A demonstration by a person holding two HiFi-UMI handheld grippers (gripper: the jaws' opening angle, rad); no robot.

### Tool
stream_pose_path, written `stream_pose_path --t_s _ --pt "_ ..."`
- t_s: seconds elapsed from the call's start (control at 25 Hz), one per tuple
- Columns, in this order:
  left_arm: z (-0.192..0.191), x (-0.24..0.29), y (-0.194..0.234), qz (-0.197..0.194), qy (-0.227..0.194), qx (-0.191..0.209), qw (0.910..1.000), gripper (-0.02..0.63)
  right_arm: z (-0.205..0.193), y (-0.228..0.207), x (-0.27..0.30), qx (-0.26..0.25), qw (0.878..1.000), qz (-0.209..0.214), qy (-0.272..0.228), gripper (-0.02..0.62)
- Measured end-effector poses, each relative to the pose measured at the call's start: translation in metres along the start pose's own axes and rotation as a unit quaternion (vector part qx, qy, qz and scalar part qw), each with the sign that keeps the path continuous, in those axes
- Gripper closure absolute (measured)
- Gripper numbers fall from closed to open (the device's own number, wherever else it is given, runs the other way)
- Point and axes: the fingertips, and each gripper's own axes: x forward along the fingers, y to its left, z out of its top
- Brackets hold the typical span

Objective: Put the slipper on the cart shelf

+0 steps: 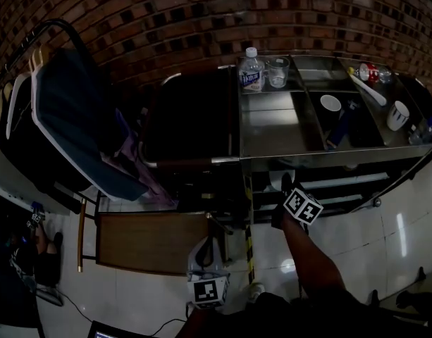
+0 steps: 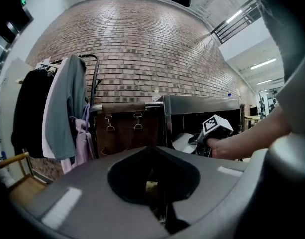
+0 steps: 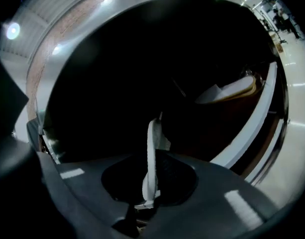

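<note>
Holding the slipper (image 3: 152, 153) at the mouth of the cart (image 1: 272, 139) shelf (image 1: 342, 183).
My right gripper (image 3: 148, 198) is clenched on the slipper, which stands edge-on between the jaws and sticks out ahead of the tips into the dark bay. Ahead and to the right of the jaws lies a pale shape (image 3: 227, 91), possibly the other slipper; too dark to confirm. My left gripper (image 2: 159, 203) has its jaws together with nothing between them, and looks toward the cart from well back. Judgement: roll the sole flat before letting go, carry it in past the rail below the jaws, set it beside the pale shape rather than on it, then unclench and draw straight back. Risk: released on edge, it tips off.
</note>
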Motion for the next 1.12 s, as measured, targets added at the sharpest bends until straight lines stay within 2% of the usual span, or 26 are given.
stream_pose_path --t_s 0.12,0.4,0.52,0.72,0.76,0.8,0.84,0.96,1.12 --pt "-0.002 -0.003 0.001 0.006 0.007 -0.001 1.0000 0.591 -0.006 -0.008 0.011 -0.021 1.000 -0.019 0.012 0.557" --pt "0.009 -0.008 0.027 0.037 -0.006 0.001 0.9993 0.591 -0.010 -0.020 0.021 -0.161 0.985 -0.059 0.020 0.531" --pt "0.008 -0.012 0.028 0.044 -0.006 0.001 0.9990 0.591 -0.009 -0.018 0.023 -0.230 0.970 -0.071 0.020 0.519" --pt "0.009 -0.014 0.019 0.035 -0.010 0.005 0.9993 0.591 -0.007 -0.021 0.027 -0.339 0.934 -0.109 0.030 0.462" --pt "0.009 -0.013 0.017 0.032 -0.009 0.004 0.9994 0.591 -0.009 -0.025 0.029 -0.350 0.929 -0.115 0.038 0.435" --pt "0.009 -0.013 0.015 0.029 -0.009 0.002 0.9995 0.591 -0.011 -0.029 0.031 -0.357 0.926 -0.118 0.048 0.367" --pt "0.010 -0.012 0.013 0.027 -0.009 0.001 0.9996 0.591 -0.013 -0.031 0.033 -0.362 0.923 -0.120 0.054 0.350" --pt "0.011 -0.013 0.012 0.026 -0.008 0.002 0.9996 0.591 -0.015 -0.033 0.036 -0.379 0.915 -0.124 0.059 0.347" --pt "0.008 -0.015 0.009 0.024 -0.004 0.000 0.9997 0.591 -0.017 -0.034 0.039 -0.368 0.918 -0.128 0.065 0.357"
